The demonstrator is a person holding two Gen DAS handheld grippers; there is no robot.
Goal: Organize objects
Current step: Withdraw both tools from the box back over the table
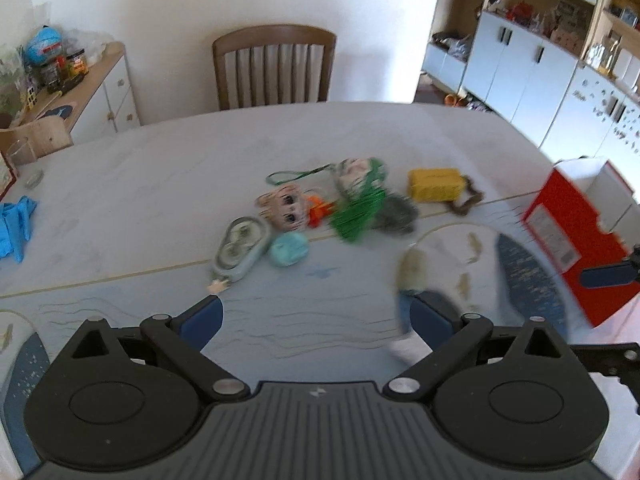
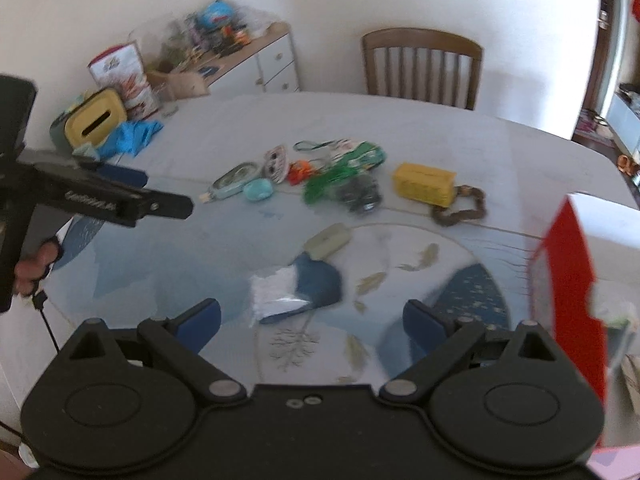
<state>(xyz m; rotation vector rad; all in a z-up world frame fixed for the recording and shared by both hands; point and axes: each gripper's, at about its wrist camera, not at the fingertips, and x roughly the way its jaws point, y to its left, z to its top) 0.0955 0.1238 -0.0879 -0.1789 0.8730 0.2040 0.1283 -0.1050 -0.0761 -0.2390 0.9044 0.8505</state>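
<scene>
A cluster of small objects lies mid-table: a cartoon face charm (image 1: 283, 209), a teal oval case (image 1: 240, 249), a turquoise pouch (image 1: 288, 249), an orange toy (image 1: 318, 210), a green netted bundle (image 1: 358, 210), a yellow box (image 1: 434, 185) and a brown bracelet (image 2: 460, 205). A small doll in blue trousers (image 2: 308, 276) lies near my right gripper (image 2: 312, 320), which is open and empty. My left gripper (image 1: 316, 316) is open and empty; the doll (image 1: 410, 276) lies by its right finger. A red open box (image 1: 576, 236) stands at the right edge, also in the right wrist view (image 2: 568, 280).
A wooden chair (image 1: 274, 66) stands behind the table (image 1: 160, 168). A blue cloth (image 2: 132, 136), a yellow tissue box (image 2: 96, 122) and a tin (image 2: 122, 76) sit at the far left. A cluttered sideboard (image 1: 100, 88) stands by the wall. Cabinets (image 1: 540, 52) fill the right.
</scene>
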